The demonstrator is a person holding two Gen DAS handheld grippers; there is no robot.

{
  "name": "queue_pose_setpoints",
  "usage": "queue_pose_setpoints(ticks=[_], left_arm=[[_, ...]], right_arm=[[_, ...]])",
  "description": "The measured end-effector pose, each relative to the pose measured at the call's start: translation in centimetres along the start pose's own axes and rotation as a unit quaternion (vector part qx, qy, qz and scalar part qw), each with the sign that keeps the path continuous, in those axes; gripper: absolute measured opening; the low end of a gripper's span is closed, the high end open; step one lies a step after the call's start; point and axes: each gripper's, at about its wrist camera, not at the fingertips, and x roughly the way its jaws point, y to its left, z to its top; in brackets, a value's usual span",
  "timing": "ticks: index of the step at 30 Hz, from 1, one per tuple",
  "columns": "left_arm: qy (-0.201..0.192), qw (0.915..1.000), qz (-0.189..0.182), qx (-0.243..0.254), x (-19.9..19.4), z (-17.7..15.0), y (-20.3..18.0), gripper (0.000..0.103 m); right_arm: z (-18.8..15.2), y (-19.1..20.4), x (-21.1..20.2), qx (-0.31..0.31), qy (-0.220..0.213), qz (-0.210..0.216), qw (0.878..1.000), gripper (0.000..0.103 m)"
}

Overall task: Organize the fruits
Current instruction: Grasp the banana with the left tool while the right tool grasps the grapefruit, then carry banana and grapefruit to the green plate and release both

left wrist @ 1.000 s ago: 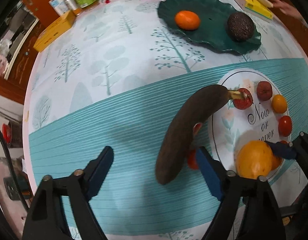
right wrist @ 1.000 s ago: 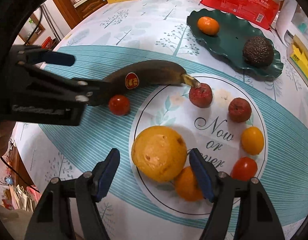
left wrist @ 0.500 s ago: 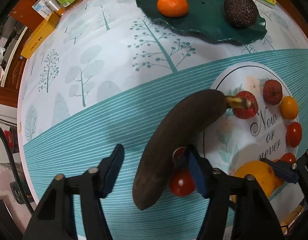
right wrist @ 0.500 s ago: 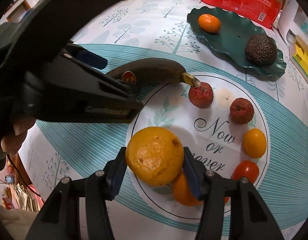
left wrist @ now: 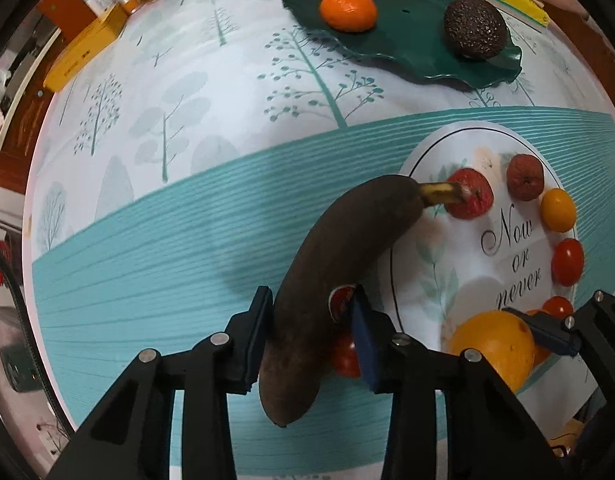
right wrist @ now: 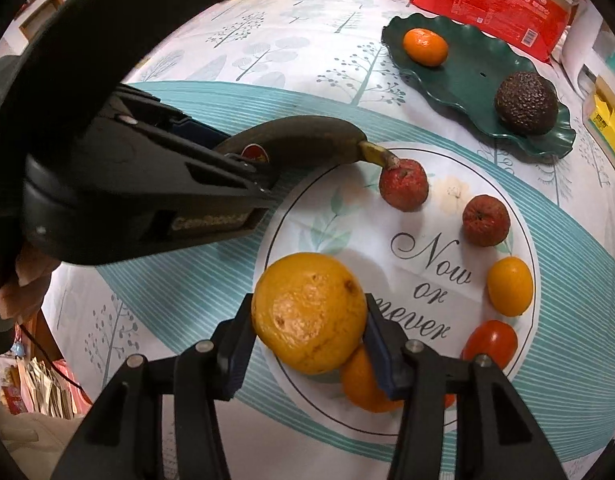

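A dark, overripe banana (left wrist: 339, 276) runs diagonally through the lower centre of the left view, its yellow stem touching a red lychee (left wrist: 469, 199). A large orange (right wrist: 309, 312) sits low centre in the right view; a tangerine (right wrist: 424, 47) and avocado (right wrist: 526, 103) lie on the green plate (right wrist: 467, 80), upper right.

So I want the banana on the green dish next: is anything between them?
Nothing visible blocks it. The left gripper is shut on the banana, and only bare tablecloth lies between it and the green dish, which has free space between the mandarin and avocado.
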Motion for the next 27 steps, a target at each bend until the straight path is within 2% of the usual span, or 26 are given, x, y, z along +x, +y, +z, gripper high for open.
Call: queue_pose_setpoints(ticks=[9,13,22,27], left_arm=[[-0.02,0.9989,0.038,0.017,-2.7,-2.5,0.8,0.034],[-0.025,0.9987,0.043,0.01,-3.8,-3.0,1.5,0.033],[-0.028,0.9979,0.057,0.016,-4.8,-3.1,1.5,0.033],[-0.04,0.9965,0.071,0.017,-6.0,-2.3,1.7,0.033]], right_arm=[[0.4,-0.1,-1.8,-0.001,-0.01,0.0,1.0,0.05],[0.6,0.0,-2.6,-0.006,-0.017,-0.005,1.0,0.05],[0.3,0.1,-3.4,-0.016,-0.014,-0.003,1.0,0.05],[1.5,-0.4,-4.7,-0.02,-0.023,-0.008,1.0,0.05]])
